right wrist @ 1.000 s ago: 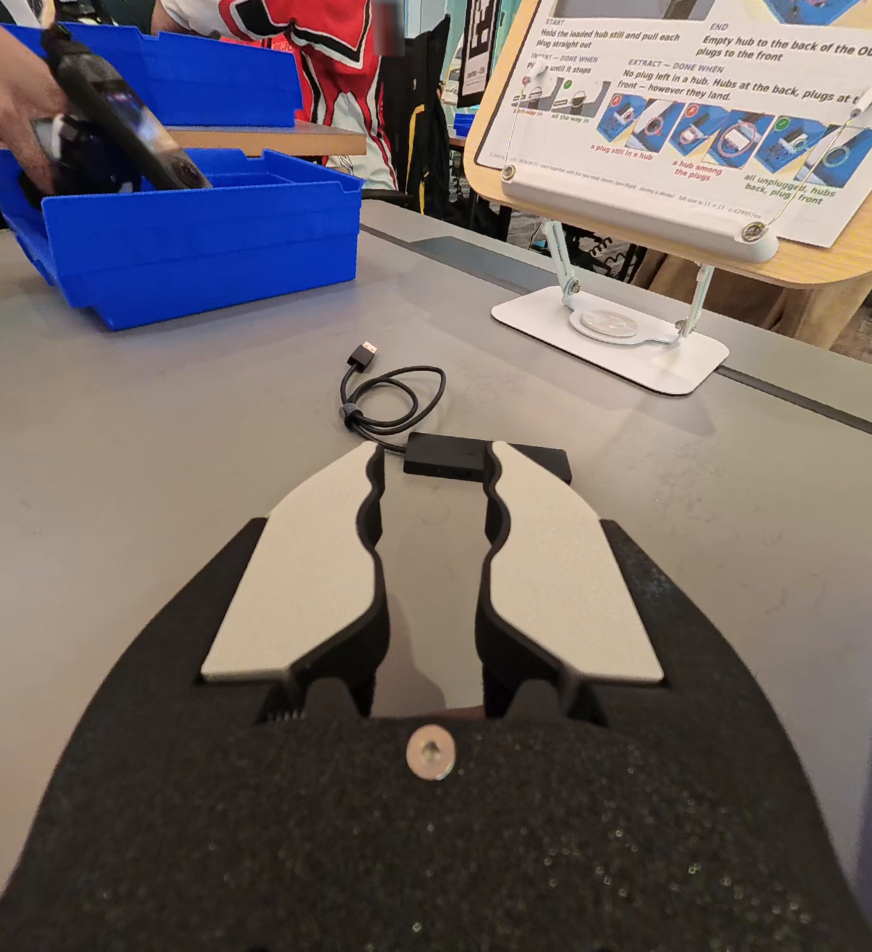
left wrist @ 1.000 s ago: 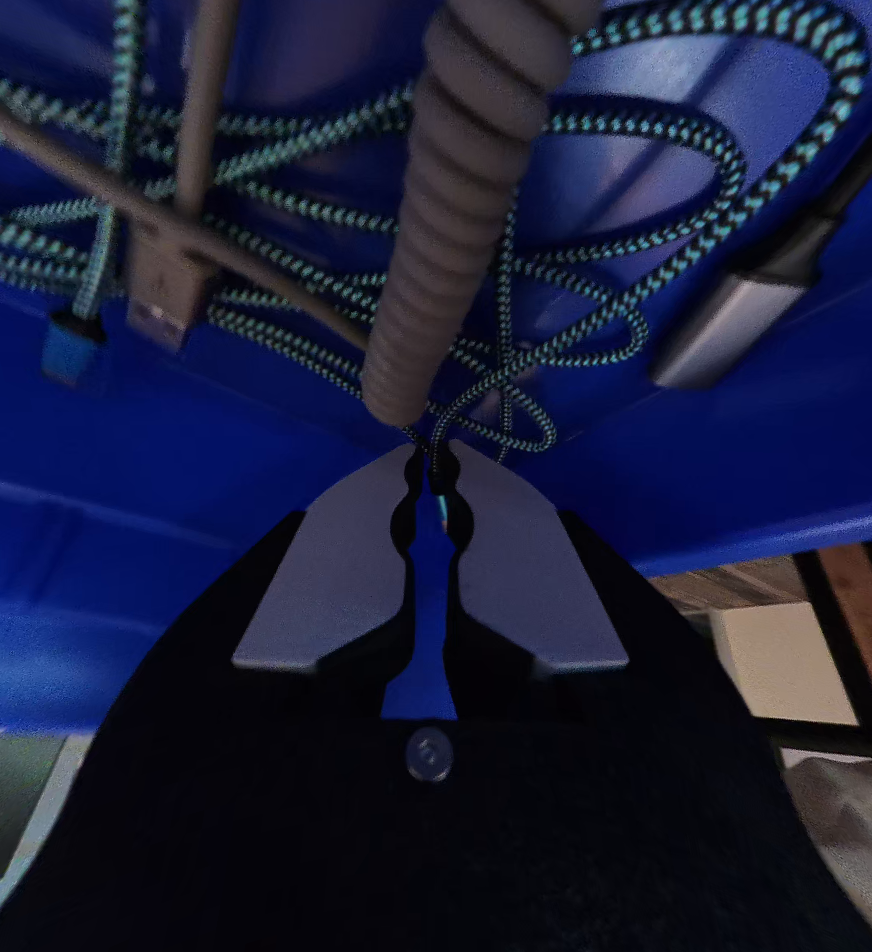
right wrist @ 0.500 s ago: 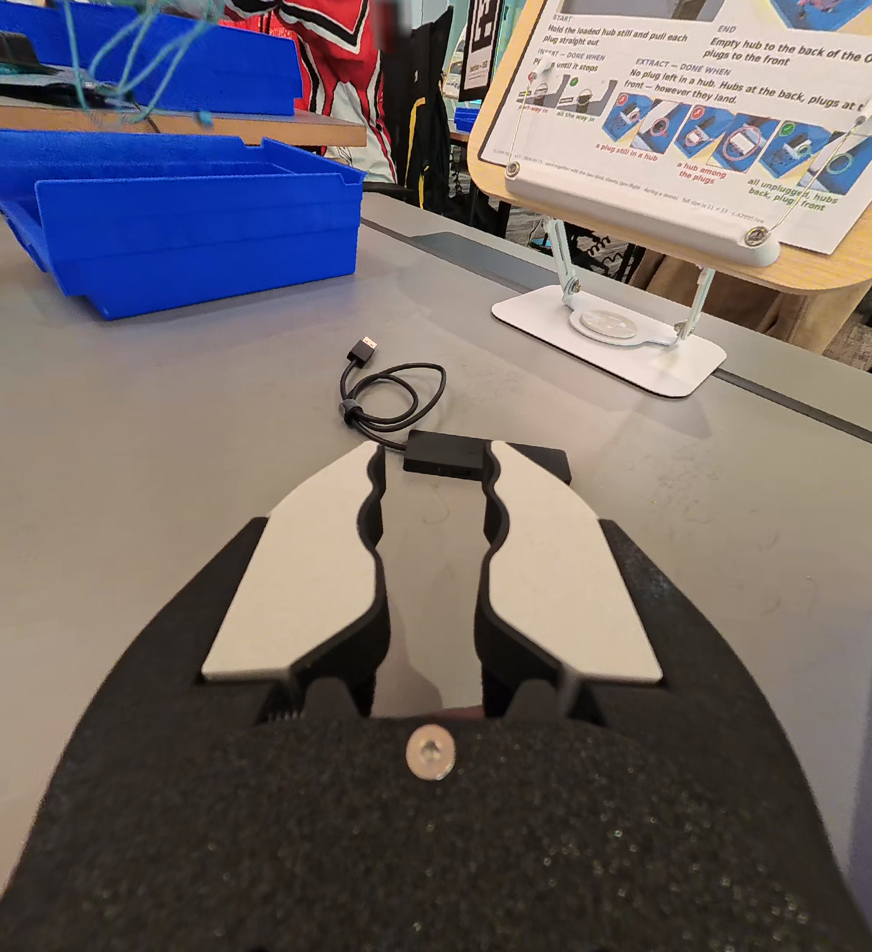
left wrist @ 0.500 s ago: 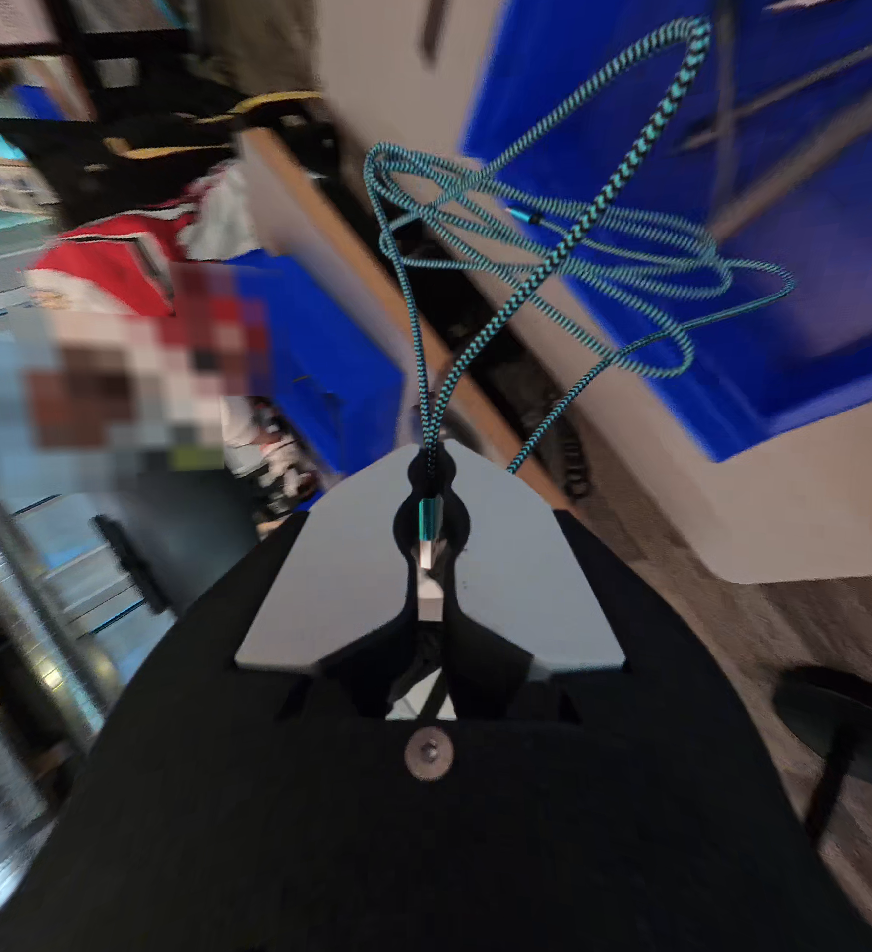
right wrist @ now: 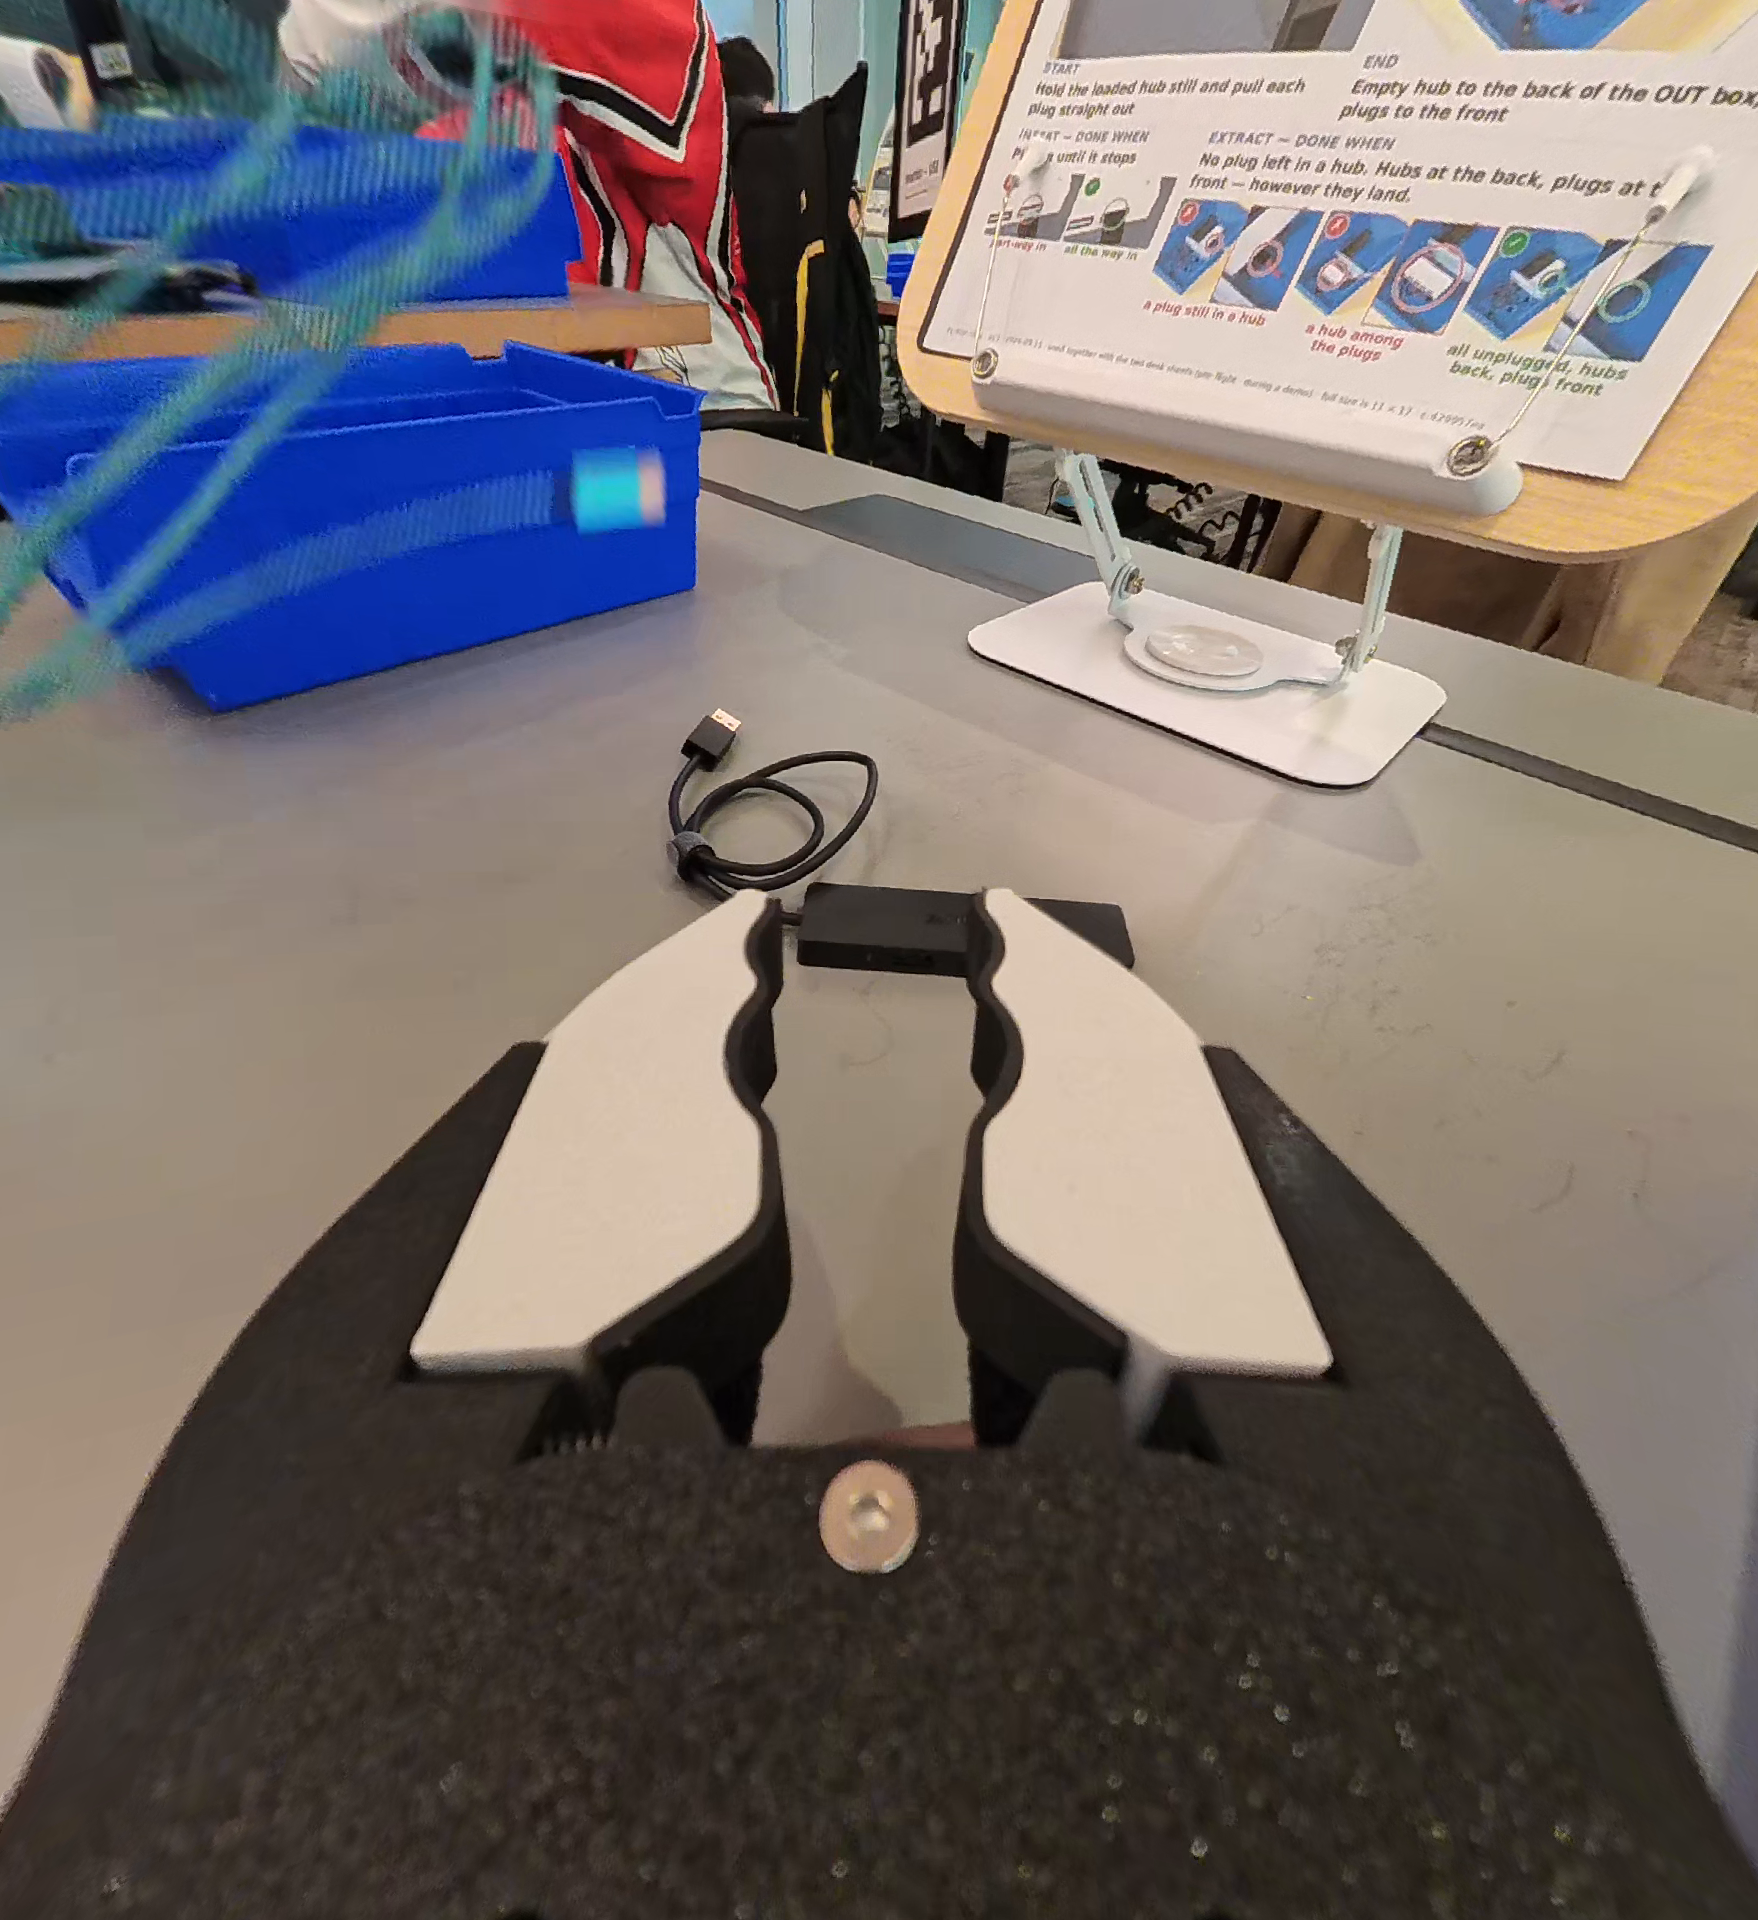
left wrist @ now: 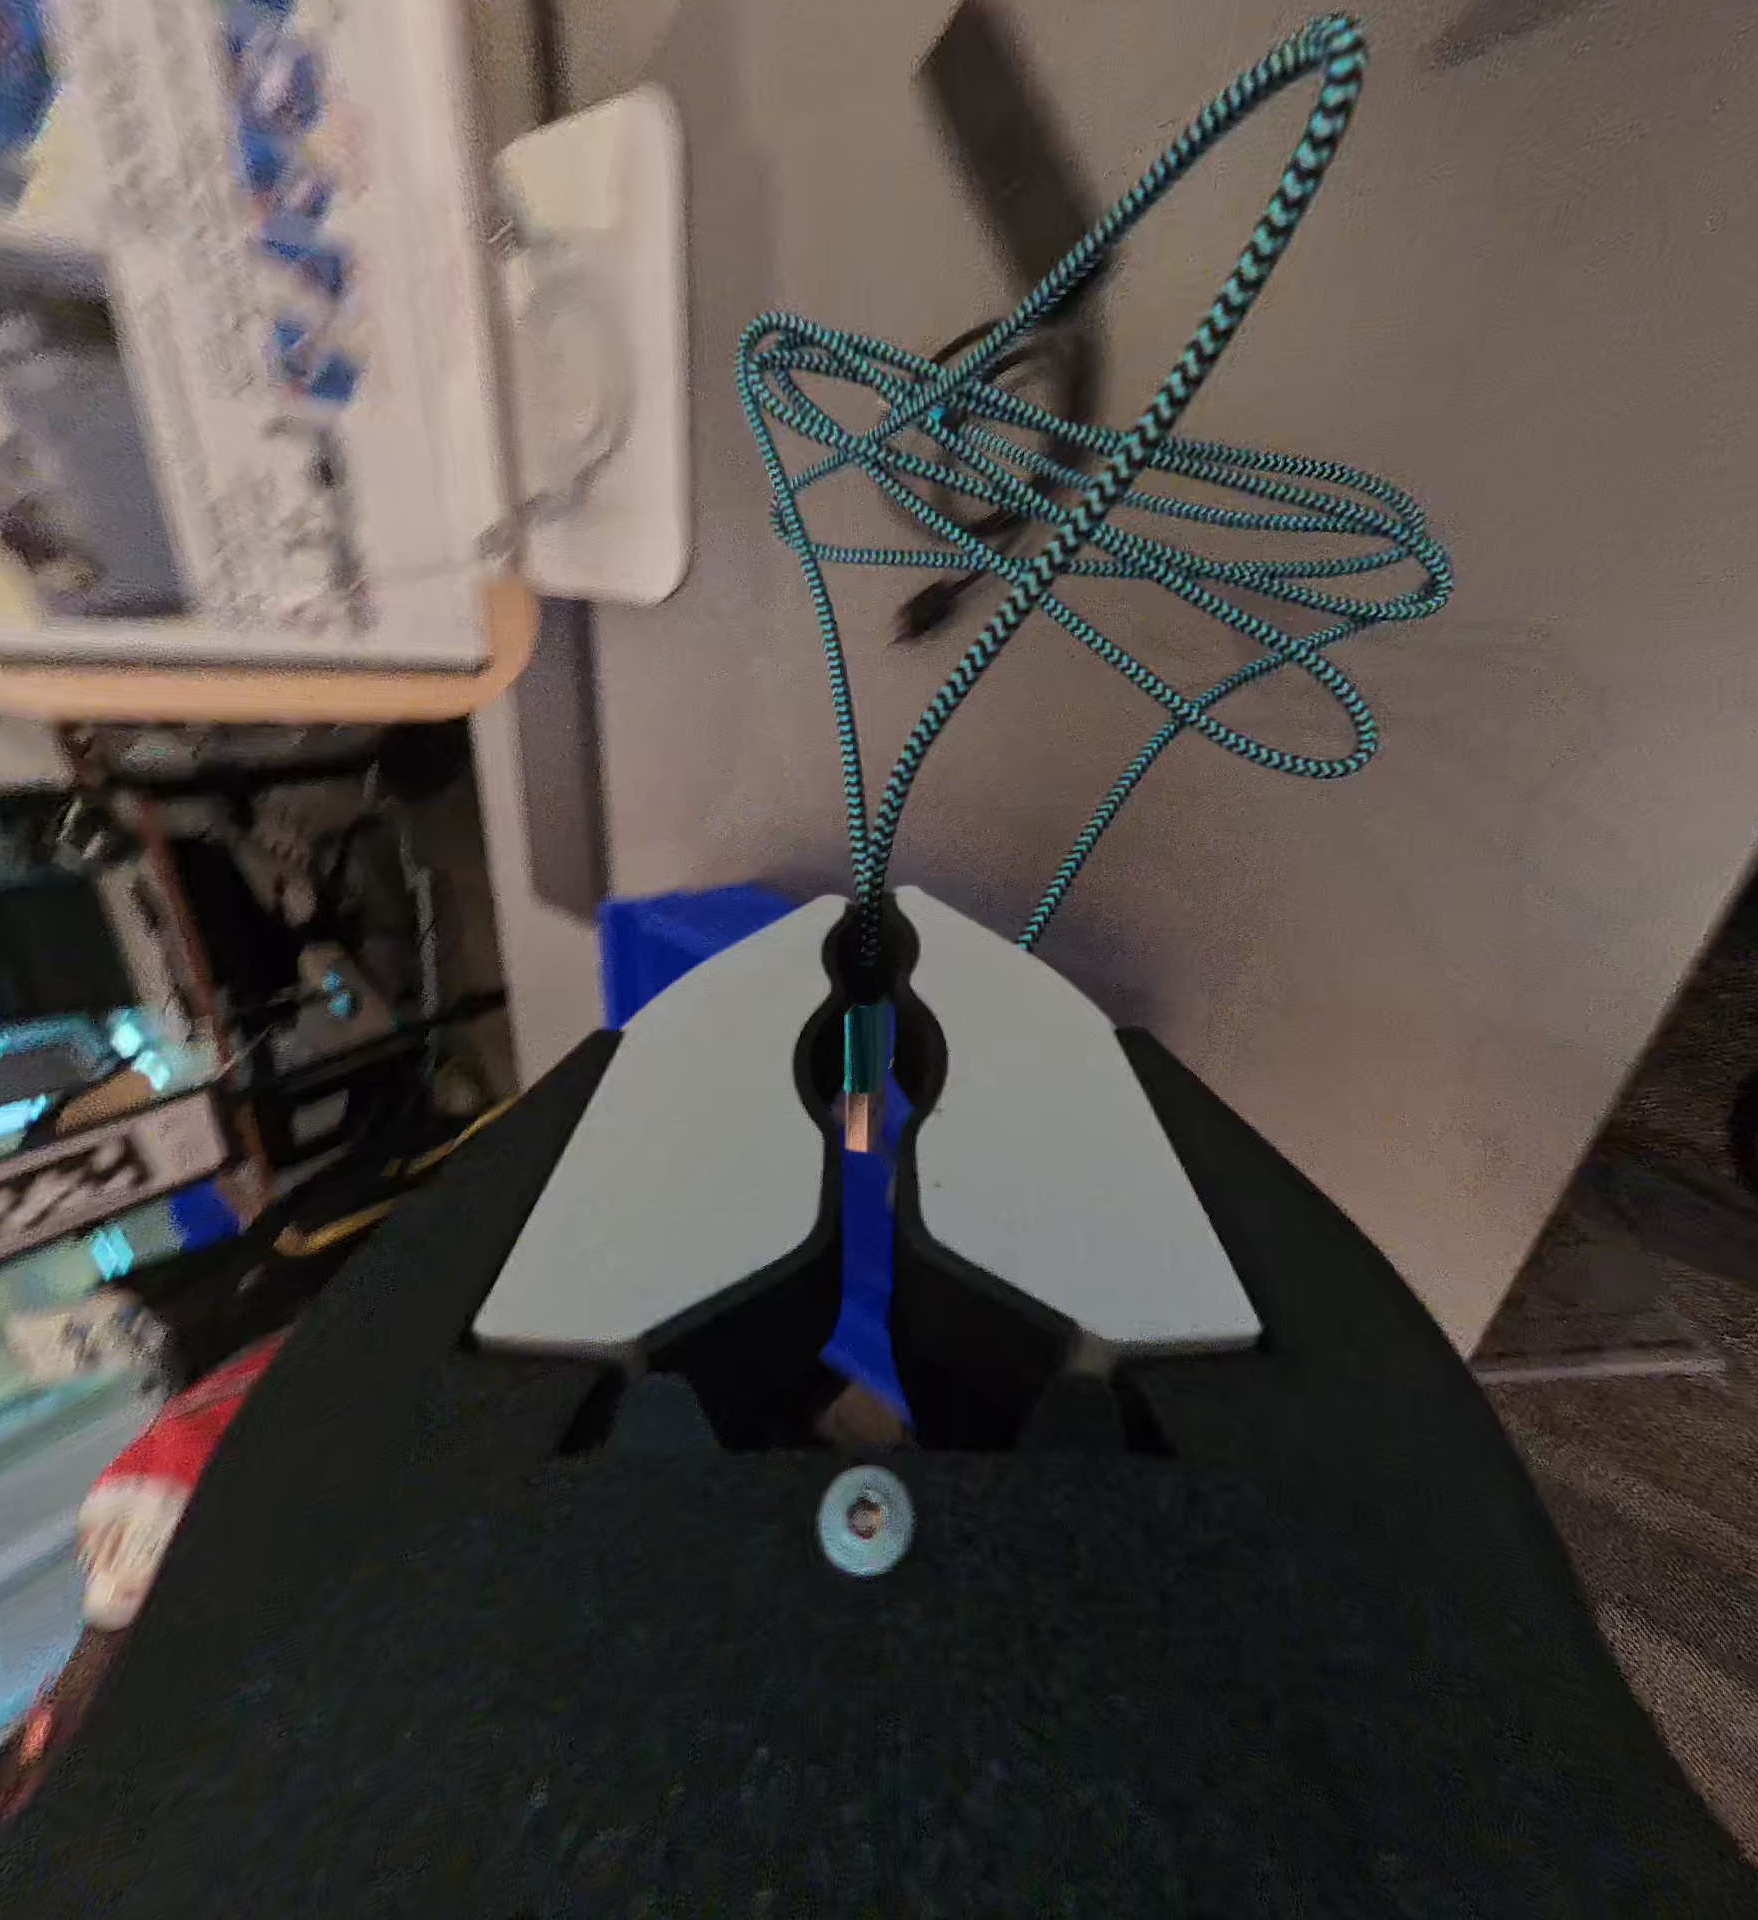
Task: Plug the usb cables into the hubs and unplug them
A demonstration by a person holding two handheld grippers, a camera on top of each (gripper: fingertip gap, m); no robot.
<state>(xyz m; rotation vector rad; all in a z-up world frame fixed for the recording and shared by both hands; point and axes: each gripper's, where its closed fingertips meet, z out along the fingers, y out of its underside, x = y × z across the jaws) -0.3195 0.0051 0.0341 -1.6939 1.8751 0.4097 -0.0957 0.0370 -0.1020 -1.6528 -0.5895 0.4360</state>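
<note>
My left gripper [left wrist: 870, 914] is shut on a teal-and-black braided USB cable [left wrist: 1114, 520] just behind its plug [left wrist: 864, 1081], which sits between the fingers. The cable's loops hang free in front of the gripper, over the grey table [left wrist: 1477, 312]. The same cable shows blurred in the right wrist view [right wrist: 231, 260] at upper left, with its other plug [right wrist: 615, 488] swinging. My right gripper [right wrist: 875, 902] is open and empty, low over the table. A black USB hub [right wrist: 1072, 925] lies just beyond its fingertips, with its own black coiled lead [right wrist: 771, 821] and plug [right wrist: 714, 732].
A blue bin [right wrist: 387, 520] stands on the table at far left, with another blue bin [right wrist: 262, 197] on a shelf behind. An instruction board [right wrist: 1374, 208] on a white stand [right wrist: 1218, 665] stands at the far right. A person in red and white [right wrist: 646, 156] is behind the table. The grippers' ends are close to 30 cm from one another.
My left gripper has lifted the braided cable out of the blue bin and swung it over the grey table. The right gripper has not moved.
</note>
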